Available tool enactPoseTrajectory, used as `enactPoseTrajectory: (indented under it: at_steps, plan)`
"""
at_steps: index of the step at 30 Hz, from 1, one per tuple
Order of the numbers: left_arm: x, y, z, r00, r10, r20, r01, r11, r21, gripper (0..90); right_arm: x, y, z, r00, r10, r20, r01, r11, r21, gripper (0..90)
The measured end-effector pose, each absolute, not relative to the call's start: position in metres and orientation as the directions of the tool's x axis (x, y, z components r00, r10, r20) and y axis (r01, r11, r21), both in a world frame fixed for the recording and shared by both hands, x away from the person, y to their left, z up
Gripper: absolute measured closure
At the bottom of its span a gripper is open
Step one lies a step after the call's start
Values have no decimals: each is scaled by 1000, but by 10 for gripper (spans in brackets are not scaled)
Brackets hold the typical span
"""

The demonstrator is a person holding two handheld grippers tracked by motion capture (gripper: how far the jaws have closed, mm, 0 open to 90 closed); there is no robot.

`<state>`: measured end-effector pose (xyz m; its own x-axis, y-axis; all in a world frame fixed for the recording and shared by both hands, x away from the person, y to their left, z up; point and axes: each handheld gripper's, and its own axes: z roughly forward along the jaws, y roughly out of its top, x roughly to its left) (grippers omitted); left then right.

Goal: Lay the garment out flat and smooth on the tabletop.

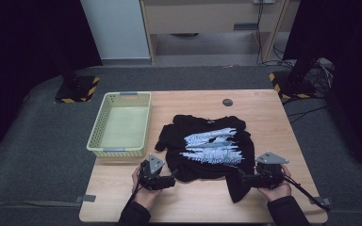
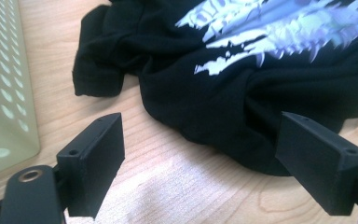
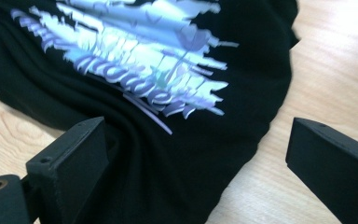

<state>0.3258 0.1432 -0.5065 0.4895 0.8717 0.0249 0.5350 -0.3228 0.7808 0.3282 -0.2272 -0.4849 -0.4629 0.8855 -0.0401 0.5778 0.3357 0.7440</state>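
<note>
— Where was the shirt?

— The black T-shirt lay crumpled at the table's middle, pale print up, one tail trailing toward the near edge.

— And the grippers?

— The left gripper stood at the shirt's near-left hem, jaws apart over bare wood. The right gripper stood at the near-right, jaws apart, cloth lying between them, unpinched.

— Anything in the way?

— A pale green basket sat left of the shirt, close by the left sleeve. A dark round cap lay far behind.

wooden table, black T-shirt, basket
</note>
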Motion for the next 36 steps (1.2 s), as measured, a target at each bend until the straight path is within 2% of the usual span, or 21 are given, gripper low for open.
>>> enactPoseTrajectory:
  at_steps: [13,20,23,36]
  plan:
    - [332,130,-525,507,858,77,549,-391,739,148,332,-217,-505,-489,865,-117,621,439,650,55]
    - [333,130,-529,509,856,86,562,-407,720,144,335,-223,-513,-483,869,-110,657,442,611,55]
    - [332,130,-529,511,854,98,559,-417,717,143,335,-224,-515,-487,862,-143,651,467,599,55]
    - [334,139,-528,502,855,125,562,-433,705,135,335,-226,-518,-494,857,-144,666,480,572,47]
